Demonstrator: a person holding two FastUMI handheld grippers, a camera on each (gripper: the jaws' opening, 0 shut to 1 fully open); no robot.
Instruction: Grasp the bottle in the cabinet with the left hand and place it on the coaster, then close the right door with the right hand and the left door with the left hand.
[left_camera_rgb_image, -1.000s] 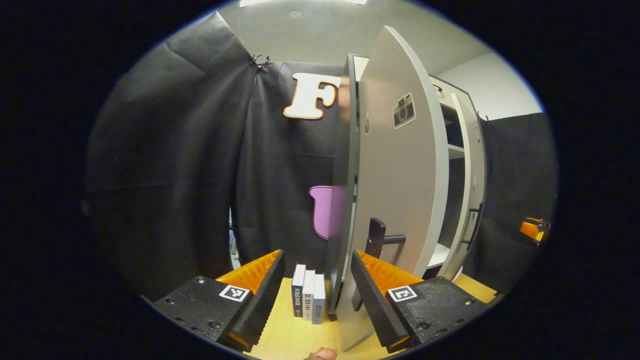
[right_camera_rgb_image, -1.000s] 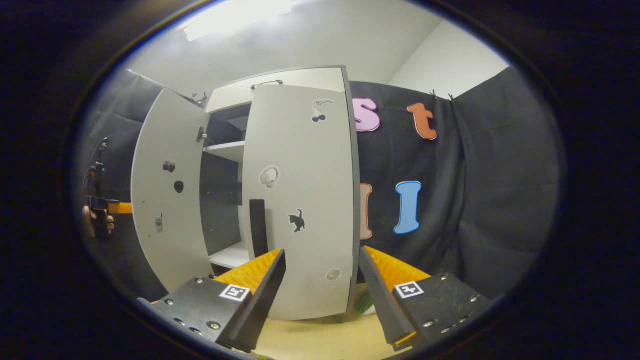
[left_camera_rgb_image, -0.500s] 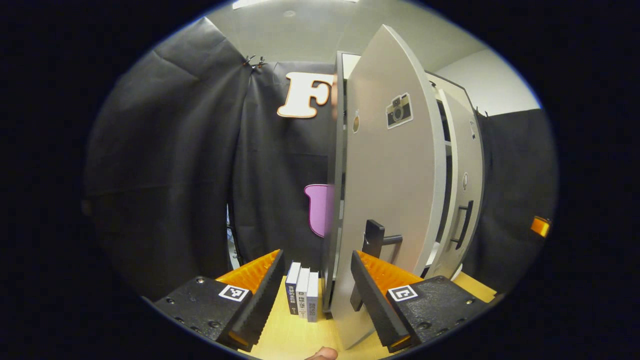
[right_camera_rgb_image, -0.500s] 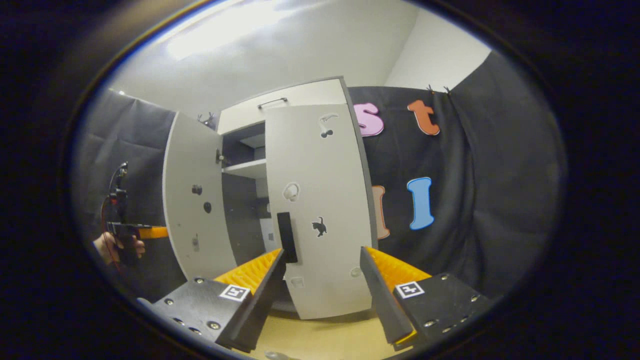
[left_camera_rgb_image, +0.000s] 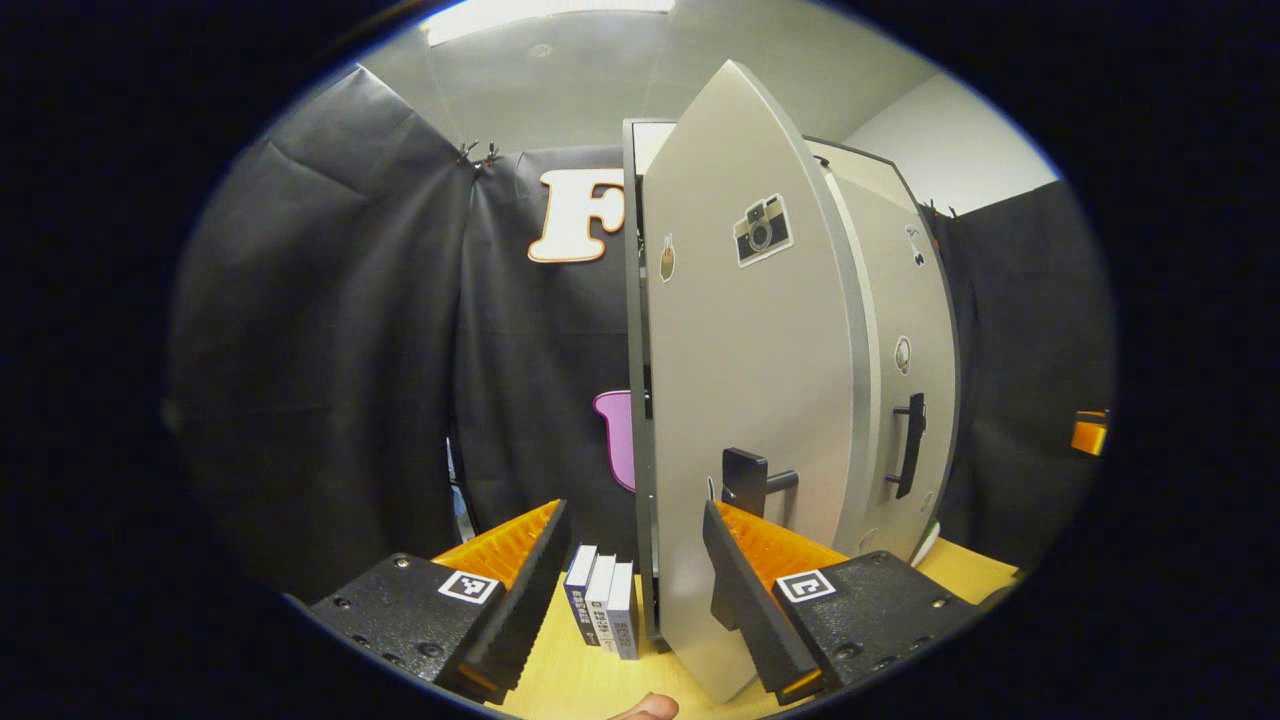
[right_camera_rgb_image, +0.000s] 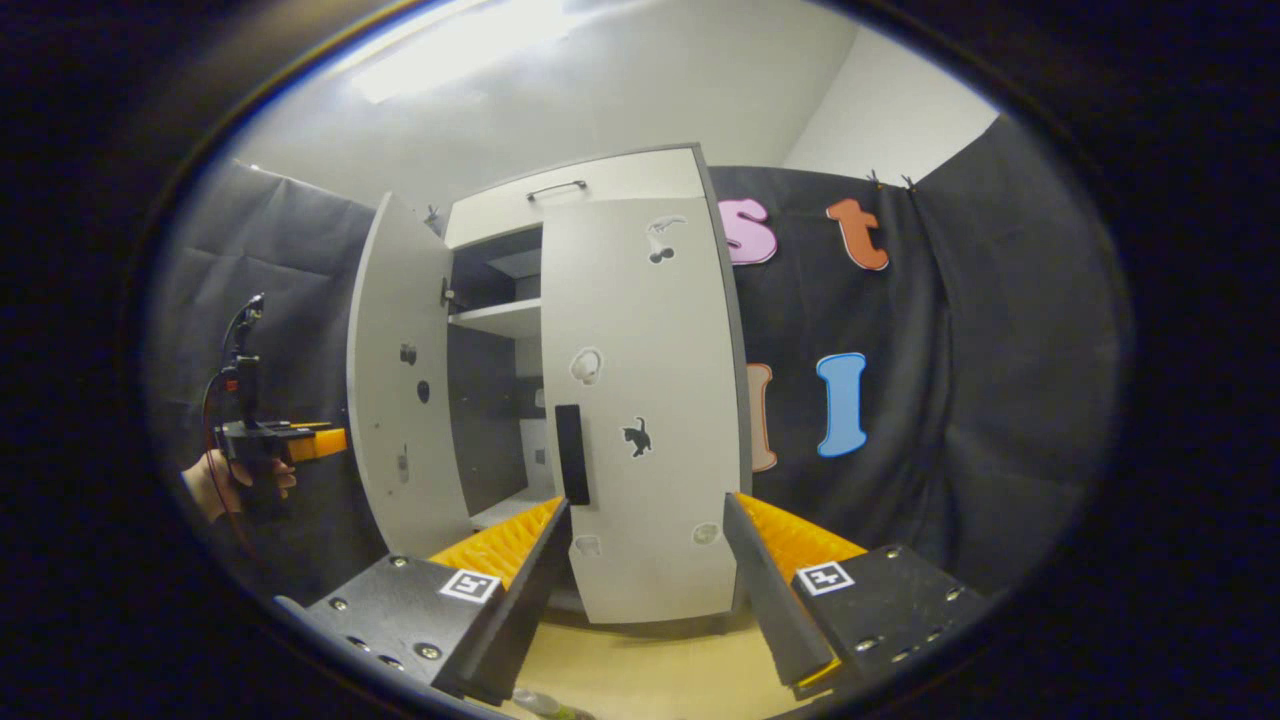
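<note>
The grey cabinet's left door (left_camera_rgb_image: 740, 400) stands partly open, its dark handle (left_camera_rgb_image: 750, 480) just above my left gripper (left_camera_rgb_image: 630, 560). That gripper is open, with the door's lower edge beside its right finger. The right door (right_camera_rgb_image: 640, 400), with a dark handle (right_camera_rgb_image: 570, 455), lies flat against the cabinet front. My right gripper (right_camera_rgb_image: 645, 560) hangs open a short way in front of it, holding nothing. In the right gripper view the left door (right_camera_rgb_image: 400, 380) is swung out, and a hand holds the left gripper (right_camera_rgb_image: 275, 445) behind it. A small clear thing (right_camera_rgb_image: 545, 703) shows at the bottom edge; I cannot tell what it is.
Three small books (left_camera_rgb_image: 600, 605) stand upright on the wooden table (left_camera_rgb_image: 580, 680) left of the cabinet. A white shelf (right_camera_rgb_image: 495, 315) shows in the gap between the doors. The right gripper (left_camera_rgb_image: 1088, 432) appears far right in the left gripper view.
The left door has swung inward toward the cabinet with my left gripper following. The right door has closed flat, and my right gripper has drawn back a little from it.
</note>
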